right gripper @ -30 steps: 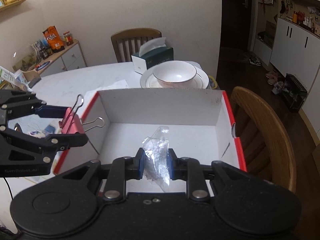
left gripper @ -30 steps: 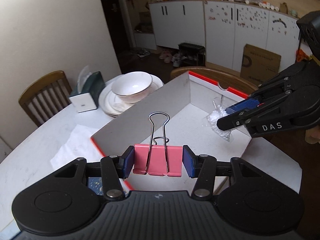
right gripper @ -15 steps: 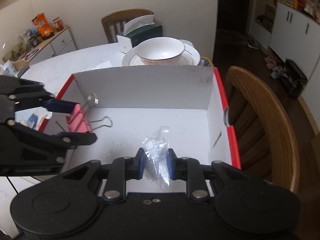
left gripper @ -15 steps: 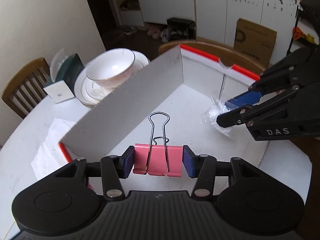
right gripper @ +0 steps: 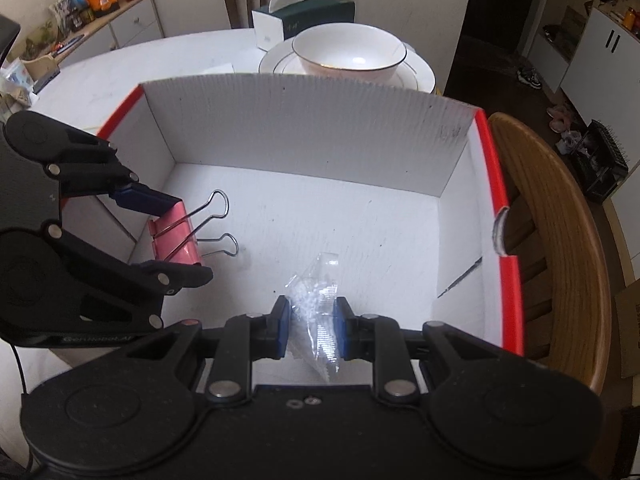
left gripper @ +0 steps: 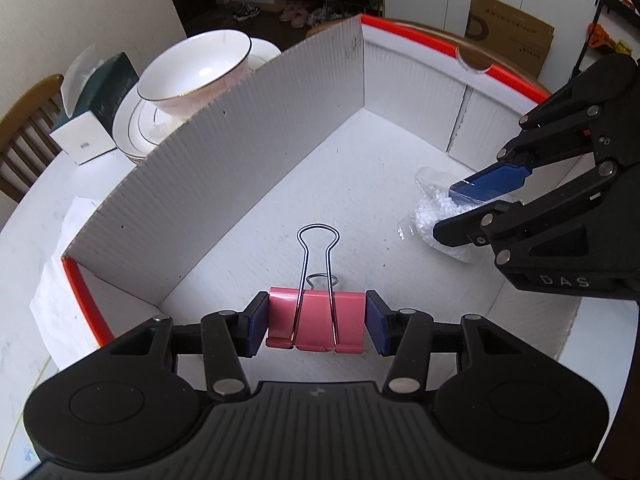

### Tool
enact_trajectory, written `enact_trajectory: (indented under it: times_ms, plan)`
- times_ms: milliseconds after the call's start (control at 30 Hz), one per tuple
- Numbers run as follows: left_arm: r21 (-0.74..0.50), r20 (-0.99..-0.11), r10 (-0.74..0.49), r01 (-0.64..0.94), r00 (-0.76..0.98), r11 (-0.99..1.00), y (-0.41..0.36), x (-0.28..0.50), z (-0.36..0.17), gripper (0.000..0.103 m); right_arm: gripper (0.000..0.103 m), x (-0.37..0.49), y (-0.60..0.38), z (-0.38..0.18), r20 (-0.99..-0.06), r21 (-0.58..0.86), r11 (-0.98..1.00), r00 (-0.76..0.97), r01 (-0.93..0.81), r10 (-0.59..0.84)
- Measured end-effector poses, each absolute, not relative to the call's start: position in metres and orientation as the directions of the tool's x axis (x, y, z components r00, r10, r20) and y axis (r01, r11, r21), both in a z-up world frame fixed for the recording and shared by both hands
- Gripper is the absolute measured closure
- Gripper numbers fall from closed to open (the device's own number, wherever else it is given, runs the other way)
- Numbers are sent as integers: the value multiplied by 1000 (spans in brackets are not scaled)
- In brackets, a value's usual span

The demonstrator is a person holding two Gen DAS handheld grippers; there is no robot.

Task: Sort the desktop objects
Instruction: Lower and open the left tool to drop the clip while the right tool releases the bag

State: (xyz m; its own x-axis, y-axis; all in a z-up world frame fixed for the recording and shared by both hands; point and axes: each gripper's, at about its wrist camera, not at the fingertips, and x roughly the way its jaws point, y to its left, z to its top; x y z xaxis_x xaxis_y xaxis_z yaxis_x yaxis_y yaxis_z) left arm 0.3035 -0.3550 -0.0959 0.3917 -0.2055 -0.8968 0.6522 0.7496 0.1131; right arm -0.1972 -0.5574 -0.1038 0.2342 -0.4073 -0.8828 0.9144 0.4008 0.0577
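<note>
My left gripper [left gripper: 316, 322] is shut on a pink binder clip [left gripper: 316, 316] and holds it low inside a white cardboard box with red rims [left gripper: 248, 120]. In the right wrist view the clip [right gripper: 174, 236] shows at the box's left side. My right gripper [right gripper: 310, 326] is shut on a small clear plastic bag of white beads [right gripper: 316, 304], also inside the box [right gripper: 312, 136]. In the left wrist view the bag [left gripper: 436, 212] hangs just above the box floor at the right, apart from the clip.
A white bowl [right gripper: 348, 54] on stacked plates and a tissue box [right gripper: 304, 12] stand on the white table behind the box. A wooden chair [right gripper: 560, 248] is at the box's right side. A white napkin [left gripper: 52, 292] lies left of the box.
Both grippers have moved forward and down, from over the box's rim to inside it, still holding the clip and the bag.
</note>
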Motion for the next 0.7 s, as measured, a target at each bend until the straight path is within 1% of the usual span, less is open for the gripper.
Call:
enact_trajectory:
  times_ms: [400, 533, 700]
  plan:
    - [75, -942, -169, 674, 289, 735, -360, 314, -110, 54, 81, -191, -561, -125, -908, 57, 392, 211, 918, -362]
    - [72, -951, -157, 683, 268, 727, -361, 314, -112, 54, 77, -191, -562, -127, -913, 50, 392, 202, 919, -355]
    - [77, -950, -156, 686, 271, 723, -362, 313, -110, 54, 76, -192, -564, -128, -915, 55, 386, 201, 921, -349]
